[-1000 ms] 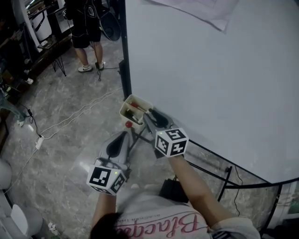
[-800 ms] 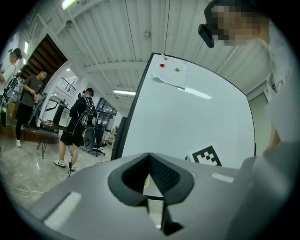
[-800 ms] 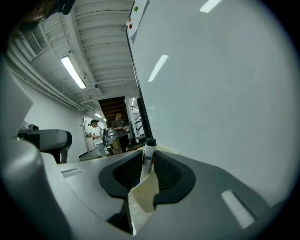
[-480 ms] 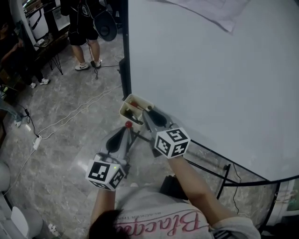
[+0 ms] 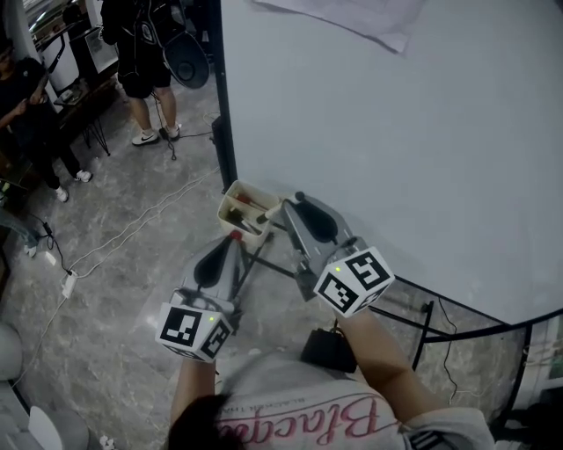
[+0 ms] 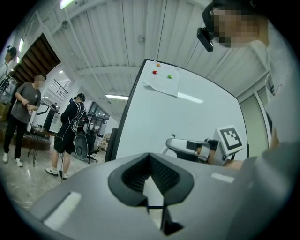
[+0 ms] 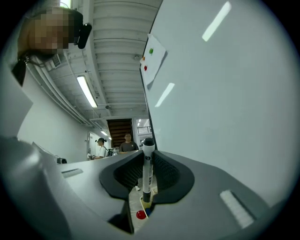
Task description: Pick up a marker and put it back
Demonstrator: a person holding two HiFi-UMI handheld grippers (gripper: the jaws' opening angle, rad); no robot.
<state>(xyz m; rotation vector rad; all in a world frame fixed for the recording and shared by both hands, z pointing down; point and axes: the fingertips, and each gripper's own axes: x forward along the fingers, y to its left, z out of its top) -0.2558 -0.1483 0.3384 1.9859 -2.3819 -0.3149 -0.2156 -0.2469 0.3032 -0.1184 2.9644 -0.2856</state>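
A person (image 5: 141, 61) in dark clothing is recorded standing at the far left of the head view, with a second person (image 5: 26, 114) nearer the edge, both on the grey stone floor (image 5: 114, 281). The left claw (image 5: 230, 248) is held low, just beside the tray (image 5: 230, 202) and below it. Its marker cube (image 5: 195, 330) is turned toward the holder. In the left gripper view its pads are seen pressed together, with nothing between them. The tray, small and cream-coloured, is seated at the lower left edge of the whiteboard (image 5: 396, 149). Other pens are seen lying in it, and a small red round part (image 5: 235, 235) is noted just beneath it. The right claw (image 5: 271, 214) is directed at the tray from the right. In the right gripper view the marker (image 7: 147, 173), white-barrelled with a black cap, is pinched upright between the pads. Its lower end is over the tray, but whether it touches the tray cannot be determined. A paper sheet (image 5: 352, 18) is fastened at the top of the whiteboard.
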